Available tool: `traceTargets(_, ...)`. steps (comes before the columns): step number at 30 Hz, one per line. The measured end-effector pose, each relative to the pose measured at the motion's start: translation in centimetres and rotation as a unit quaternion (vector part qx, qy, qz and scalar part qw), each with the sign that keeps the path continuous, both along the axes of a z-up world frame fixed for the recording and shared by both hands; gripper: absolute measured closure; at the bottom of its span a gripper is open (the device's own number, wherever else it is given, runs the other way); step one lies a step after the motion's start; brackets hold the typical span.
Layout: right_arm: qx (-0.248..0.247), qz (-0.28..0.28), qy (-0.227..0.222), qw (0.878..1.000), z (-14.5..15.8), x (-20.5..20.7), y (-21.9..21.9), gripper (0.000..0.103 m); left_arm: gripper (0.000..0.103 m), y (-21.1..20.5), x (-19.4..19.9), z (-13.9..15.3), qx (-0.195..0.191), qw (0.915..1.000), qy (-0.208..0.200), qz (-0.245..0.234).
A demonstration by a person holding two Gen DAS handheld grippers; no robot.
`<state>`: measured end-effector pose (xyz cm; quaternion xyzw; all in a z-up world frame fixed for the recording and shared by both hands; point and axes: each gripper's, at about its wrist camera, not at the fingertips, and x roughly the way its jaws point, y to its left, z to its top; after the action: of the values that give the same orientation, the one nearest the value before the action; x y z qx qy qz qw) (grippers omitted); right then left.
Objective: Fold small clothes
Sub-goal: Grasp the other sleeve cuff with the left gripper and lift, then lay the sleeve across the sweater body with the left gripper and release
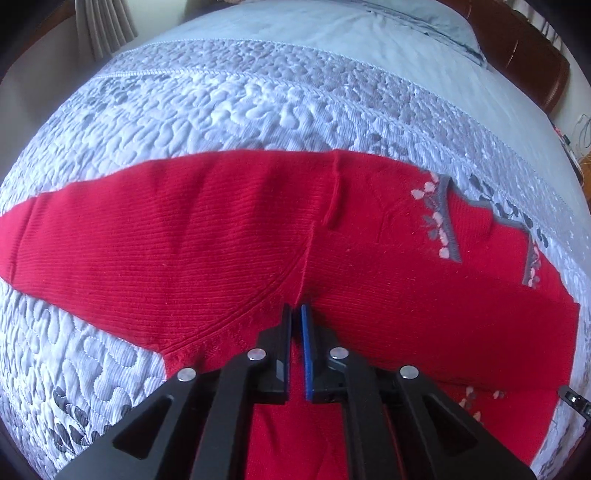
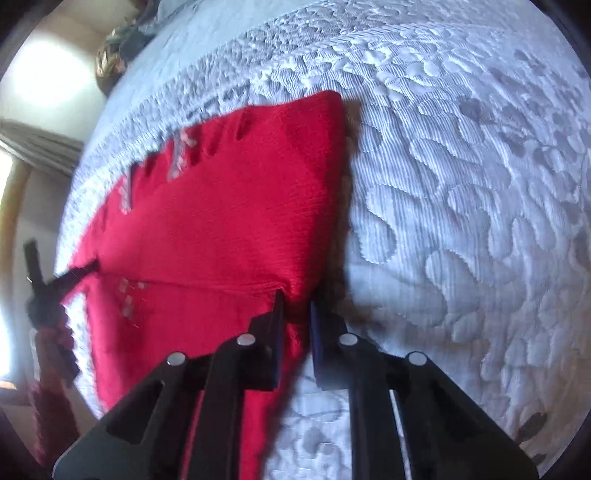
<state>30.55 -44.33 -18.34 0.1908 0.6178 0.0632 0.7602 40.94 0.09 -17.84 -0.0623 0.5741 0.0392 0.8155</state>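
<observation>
Red knit fills most of your left wrist view: the sweater [image 1: 258,229] lies spread on the quilted bedspread [image 1: 229,99], one sleeve reaching off to the left and the grey collar trim with pink flowers [image 1: 441,218] toward the right. Your left gripper [image 1: 296,314] points steeply down at the seam where the sleeve joins the body. Its jaws are all but closed, only a thin slit between the black pad and the blue one, and the tips sit on a small pucker of red fabric; whether any knit is truly pinched between them you cannot tell from here. A plain pale sheet [image 1: 332,29] lies beyond the quilt, with a dark brown headboard [image 1: 524,55] at the top right. A sliver of the other tool shows at the right edge.

Your right wrist view is blurred. The sweater [image 2: 229,221] lies to the left on the bedspread [image 2: 461,184], its right edge running down to your right gripper [image 2: 297,301]. The jaws stand a little apart with a fold of red fabric bunched between them at that edge, drawn in on it; the pads look pressed to the knit. Your left gripper [image 2: 48,280] shows at the far left edge, beside a knitted red sleeve [image 2: 51,387].
</observation>
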Motion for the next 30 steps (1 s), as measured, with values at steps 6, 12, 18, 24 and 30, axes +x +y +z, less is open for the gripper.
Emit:
traceTargets(6,-0.032,-0.003,0.012,0.999,-0.2,0.2,0.8,0.092,0.095,-0.5,-0.3,-0.1,0.013,0.9999,-0.003,-0.007)
traceTargets(12,-0.114,0.003,-0.029,0.993,3.7,-1.9,2.2,0.062,0.064,4.5,-2.5,3.6,-0.021,0.9996,-0.015,0.011)
traceTargets(18,-0.12,0.045,-0.065,0.99,6.6,-5.0,6.6,0.061,0.055,16.1,-5.2,5.4,0.007,0.9959,-0.018,0.089)
traceTargets(24,-0.108,0.13,-0.066,0.983,6.4,-6.2,13.6,0.059,0.055,30.2,-7.8,5.4,0.032,0.9742,-0.005,0.224)
traceTargets(30,-0.09,0.187,-0.05,0.977,5.3,-7.2,19.1,0.057,0.055,38.3,-7.4,4.8,0.027,0.9578,0.01,0.286)
